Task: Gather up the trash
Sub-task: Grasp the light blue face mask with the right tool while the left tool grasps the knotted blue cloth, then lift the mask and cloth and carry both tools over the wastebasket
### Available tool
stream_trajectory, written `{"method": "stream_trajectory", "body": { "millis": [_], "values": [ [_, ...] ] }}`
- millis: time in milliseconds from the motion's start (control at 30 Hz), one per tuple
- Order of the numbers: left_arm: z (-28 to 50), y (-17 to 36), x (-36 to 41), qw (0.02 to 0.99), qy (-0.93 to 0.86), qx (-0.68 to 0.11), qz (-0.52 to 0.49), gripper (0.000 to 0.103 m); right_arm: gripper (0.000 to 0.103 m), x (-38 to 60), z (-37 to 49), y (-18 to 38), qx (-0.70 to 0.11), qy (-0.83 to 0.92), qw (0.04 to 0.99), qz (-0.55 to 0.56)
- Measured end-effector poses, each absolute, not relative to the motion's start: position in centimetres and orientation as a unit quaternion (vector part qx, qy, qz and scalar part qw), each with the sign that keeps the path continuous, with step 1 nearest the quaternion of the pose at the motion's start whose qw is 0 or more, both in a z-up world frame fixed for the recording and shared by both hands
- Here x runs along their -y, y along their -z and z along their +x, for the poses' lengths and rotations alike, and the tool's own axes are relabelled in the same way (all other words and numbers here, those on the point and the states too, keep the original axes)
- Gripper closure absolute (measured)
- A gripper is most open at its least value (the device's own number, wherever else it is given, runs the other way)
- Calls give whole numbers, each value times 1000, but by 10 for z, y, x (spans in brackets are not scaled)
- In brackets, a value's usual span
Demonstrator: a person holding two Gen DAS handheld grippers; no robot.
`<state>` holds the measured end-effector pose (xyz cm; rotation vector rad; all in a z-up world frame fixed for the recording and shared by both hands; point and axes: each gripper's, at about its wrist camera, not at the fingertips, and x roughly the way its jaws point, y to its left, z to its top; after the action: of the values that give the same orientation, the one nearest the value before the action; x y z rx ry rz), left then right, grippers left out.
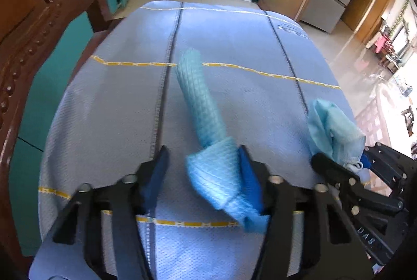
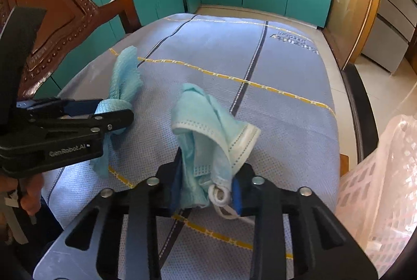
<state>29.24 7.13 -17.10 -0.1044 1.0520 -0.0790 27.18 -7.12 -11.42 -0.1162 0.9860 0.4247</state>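
Teal cupboards behind; a blue quilted mat (image 2: 286, 123) with yellow lines covers the surface. Pink basket (image 2: 378, 175) sits at near right, beside the right tool (image 2: 206, 188), which is clamped on a crumpled face mask (image 2: 208, 123). Left tool (image 1: 203, 175), farther from it, pinches a blue cloth (image 1: 200, 103) whose long axis runs away. Both pitch steeply down.

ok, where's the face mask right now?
Between the right gripper's fingers, centre of the right wrist view, over the blue mat; the face mask sits right of the crumpled wipe.
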Motion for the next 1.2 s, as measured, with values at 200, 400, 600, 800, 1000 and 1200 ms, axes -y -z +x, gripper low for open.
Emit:
{"method": "stream_trajectory", "body": {
  "millis": [200,400,600,800,1000,1200],
  "values": [
    [288,166,-65,874,39,-484,-21,69,75,84,263,99,-451,-192,870,-47],
    [265,132,-60,918,15,-397,15,69,75,97,241,63,-411,-188,891,-44],
    [233,95,-43,940,11,-340,20,69,75,124,214,22,-368,-188,910,-29],
    [206,61,-16,954,7,-298,36,69,75,144,194,5,-349,-184,919,-24],
    [187,42,8,959,11,-280,52,69,75,166,179,0,-328,-172,929,-12],
    [181,36,42,959,34,-271,70,69,75,210,168,-8,-306,-132,943,2]
  ]
}}
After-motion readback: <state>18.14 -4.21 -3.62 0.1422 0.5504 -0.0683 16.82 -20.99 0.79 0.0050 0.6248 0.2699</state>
